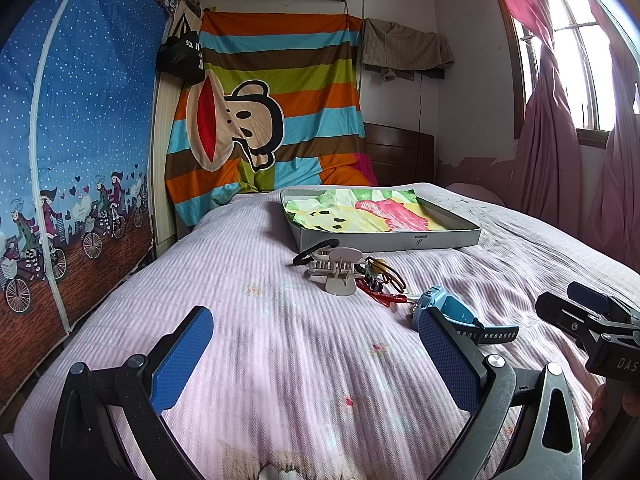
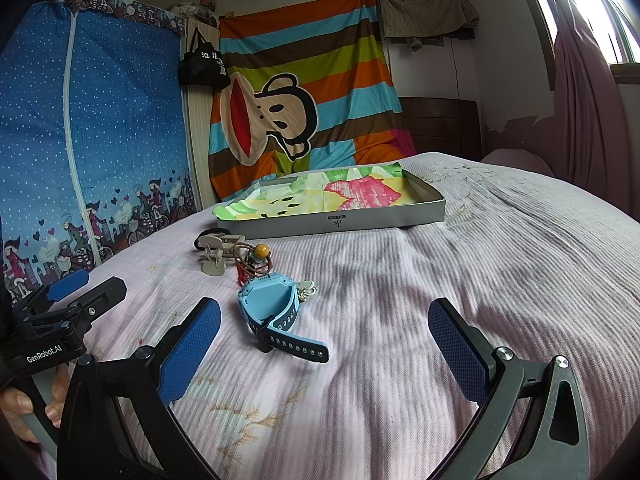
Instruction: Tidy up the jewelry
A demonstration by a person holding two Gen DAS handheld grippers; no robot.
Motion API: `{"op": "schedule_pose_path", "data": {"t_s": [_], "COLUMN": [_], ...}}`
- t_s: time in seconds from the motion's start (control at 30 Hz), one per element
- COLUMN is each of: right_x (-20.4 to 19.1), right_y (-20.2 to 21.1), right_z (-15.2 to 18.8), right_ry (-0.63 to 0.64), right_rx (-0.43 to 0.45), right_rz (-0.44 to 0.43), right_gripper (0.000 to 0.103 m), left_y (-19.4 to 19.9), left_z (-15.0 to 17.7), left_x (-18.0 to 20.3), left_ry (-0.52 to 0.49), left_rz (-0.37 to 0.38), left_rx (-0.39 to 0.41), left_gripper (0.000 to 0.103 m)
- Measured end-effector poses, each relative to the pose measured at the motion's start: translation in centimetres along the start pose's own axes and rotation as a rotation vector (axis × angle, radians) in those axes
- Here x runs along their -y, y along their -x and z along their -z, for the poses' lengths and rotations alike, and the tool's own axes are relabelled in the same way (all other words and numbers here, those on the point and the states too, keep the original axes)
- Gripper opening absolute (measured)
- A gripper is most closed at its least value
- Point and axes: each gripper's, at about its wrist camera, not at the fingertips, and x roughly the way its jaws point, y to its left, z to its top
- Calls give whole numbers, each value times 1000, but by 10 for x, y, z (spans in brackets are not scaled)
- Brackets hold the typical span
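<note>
Both grippers are held low over the pink bedspread (image 2: 500, 248), side by side. Left gripper (image 1: 316, 356): jaws spread wide, nothing between them. Right gripper (image 2: 324, 352): jaws equally wide, nothing held.

Jewelry is piled loose in the middle of the bed, none of it yet sorted. The blue watch (image 2: 272, 308) lies nearest, at about 11 o'clock from the right gripper's midpoint, its strap trailing toward the camera. Beyond it, toward 12 o'clock, sit the beige claw hair clip (image 2: 218, 256), a hair tie with an amber bead (image 2: 261, 251), a red cord (image 1: 380, 296) and a black loop (image 1: 316, 250), touching and partly tangled.

Judged step: first pick, most likely the watch. The watch body is best straddled, not the limp strap, and lifted straight up so the small keyring-like bits beside it are not dragged.

The grey box tray (image 2: 360, 220) stands at 12 o'clock, well beyond the pile. Only a crumpled colourful printed sheet (image 2: 320, 194) is seen in it; no jewelry.
</note>
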Motion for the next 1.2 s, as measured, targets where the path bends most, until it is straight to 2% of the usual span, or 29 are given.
{"op": "schedule_pose_path", "data": {"t_s": [0.93,1.2], "right_x": [0,4], "right_y": [-2,-5], "right_z": [1,-9], "right_ry": [0,-16], "right_rx": [-5,-25], "right_rz": [7,8], "right_gripper": [102,102], "left_y": [0,-1], "left_z": [0,-5], "left_x": [0,-1], "left_ry": [1,8], "left_rz": [1,13], "left_rx": [0,-13], "left_gripper": [103,103]}}
